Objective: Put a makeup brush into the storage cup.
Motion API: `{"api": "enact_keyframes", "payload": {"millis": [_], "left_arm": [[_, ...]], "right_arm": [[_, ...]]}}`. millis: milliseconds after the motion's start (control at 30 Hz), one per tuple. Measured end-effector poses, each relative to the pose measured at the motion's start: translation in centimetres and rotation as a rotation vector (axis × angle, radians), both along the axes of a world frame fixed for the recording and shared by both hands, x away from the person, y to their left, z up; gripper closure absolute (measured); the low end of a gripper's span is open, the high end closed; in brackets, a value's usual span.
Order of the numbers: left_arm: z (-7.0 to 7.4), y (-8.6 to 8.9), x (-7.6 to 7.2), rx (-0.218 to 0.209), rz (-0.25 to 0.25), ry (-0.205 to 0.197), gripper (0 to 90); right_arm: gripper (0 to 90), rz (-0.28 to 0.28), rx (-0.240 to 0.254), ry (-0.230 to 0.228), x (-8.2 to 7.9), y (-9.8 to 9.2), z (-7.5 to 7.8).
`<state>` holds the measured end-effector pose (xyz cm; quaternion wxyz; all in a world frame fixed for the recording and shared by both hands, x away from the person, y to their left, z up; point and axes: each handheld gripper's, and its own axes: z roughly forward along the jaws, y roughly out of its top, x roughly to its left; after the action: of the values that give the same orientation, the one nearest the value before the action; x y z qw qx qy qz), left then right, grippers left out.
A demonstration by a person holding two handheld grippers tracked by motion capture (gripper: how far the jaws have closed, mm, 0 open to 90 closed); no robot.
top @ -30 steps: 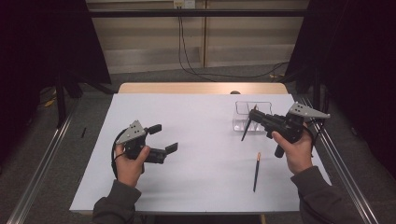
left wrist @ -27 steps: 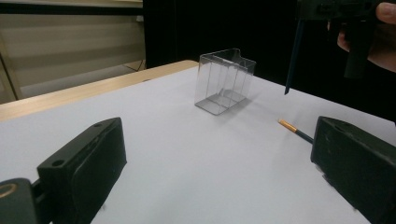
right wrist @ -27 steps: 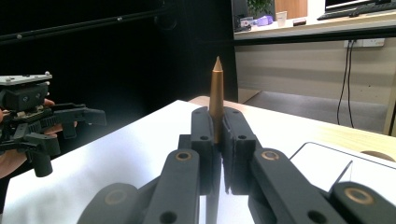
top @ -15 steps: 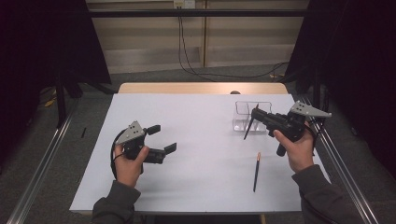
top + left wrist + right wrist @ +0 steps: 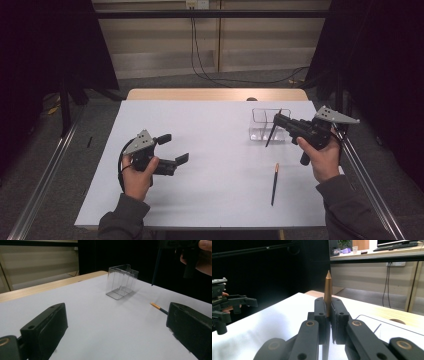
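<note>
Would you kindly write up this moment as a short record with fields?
work in hand: putting pencils into the clear holder
right gripper: shut on a held pencil, beside the holder
held pencil tip: points up between the jaws in the right gripper view
left gripper: open, nothing between its jaws
second pencil: lying flat on the white table, near the right hand

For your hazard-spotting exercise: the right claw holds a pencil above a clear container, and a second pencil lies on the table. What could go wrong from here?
1. The held pencil hangs slanted from the right claw beside the clear container; it may catch the rim and miss.
2. The container looks light and nothing steadies it; the left claw waits open, far off, so a knock might tip it.
3. The second pencil could roll if nudged.
</note>
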<state>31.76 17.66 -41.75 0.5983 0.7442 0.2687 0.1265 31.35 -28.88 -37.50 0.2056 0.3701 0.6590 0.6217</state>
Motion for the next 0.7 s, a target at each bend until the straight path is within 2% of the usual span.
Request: {"api": "enact_keyframes", "payload": {"millis": [100, 167, 333, 700], "left_arm": [[-0.1, 0.0, 0.0, 0.002, 0.003, 0.001, 3.3], [-0.1, 0.0, 0.1, -0.014, -0.016, 0.000, 3.4], [0.0, 0.0, 0.0, 0.001, 0.005, -0.001, 3.4], [0.0, 0.0, 0.0, -0.002, 0.004, -0.002, 3.5]], "right_arm": [[85.0, -0.008, -0.007, 0.004, 0.1, -0.3, 0.2], [84.9, -0.011, -0.002, 0.006, 0.1, -0.5, 0.2], [85.0, -0.027, -0.010, 0.001, 0.3, -1.0, 0.4], [84.9, -0.066, -0.032, -0.008, 0.6, -2.0, 0.7]]}}
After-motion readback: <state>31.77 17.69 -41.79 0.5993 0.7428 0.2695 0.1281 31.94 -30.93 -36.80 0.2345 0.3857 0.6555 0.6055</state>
